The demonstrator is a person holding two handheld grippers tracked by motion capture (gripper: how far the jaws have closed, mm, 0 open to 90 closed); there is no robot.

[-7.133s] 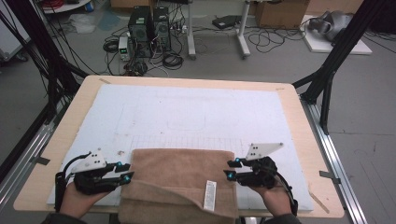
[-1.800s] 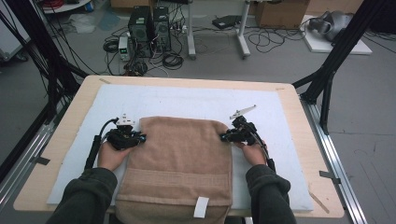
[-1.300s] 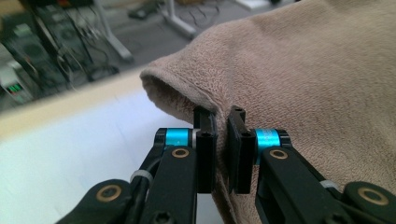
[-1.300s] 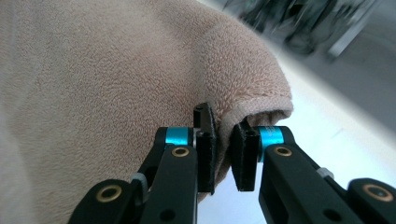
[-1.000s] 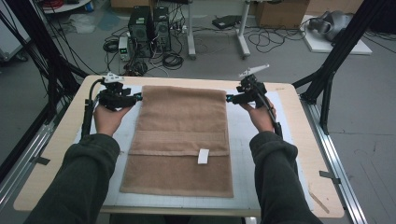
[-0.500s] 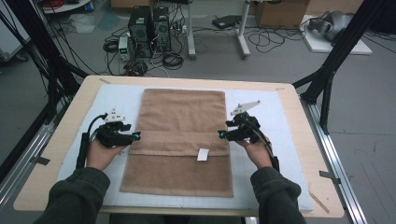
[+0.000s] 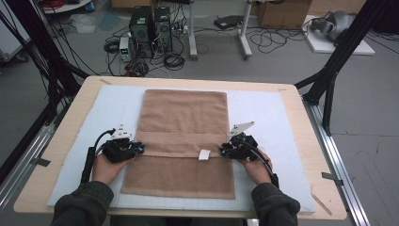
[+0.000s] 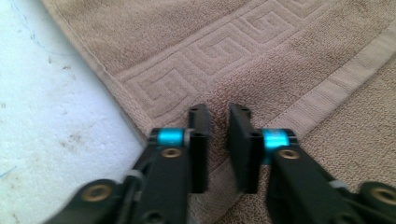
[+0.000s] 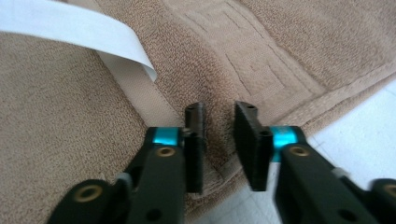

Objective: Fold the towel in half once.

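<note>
Midway through a towel fold, by my reading: from my remote seat I see the tan towel (image 7: 183,141) lying flat on the white foam mat (image 7: 273,117), one layer already doubled over, its hem running between my two claws. My left claw (image 7: 140,148) sits on the towel's left edge, jaws parted by a narrow gap with nothing gripped; directly ahead of it lies looped terry with a raised key pattern. My right claw (image 7: 224,151) rests on the right edge, likewise released. A smooth white label (image 7: 204,154) lies just beside it. I judge another fold remains.
</note>
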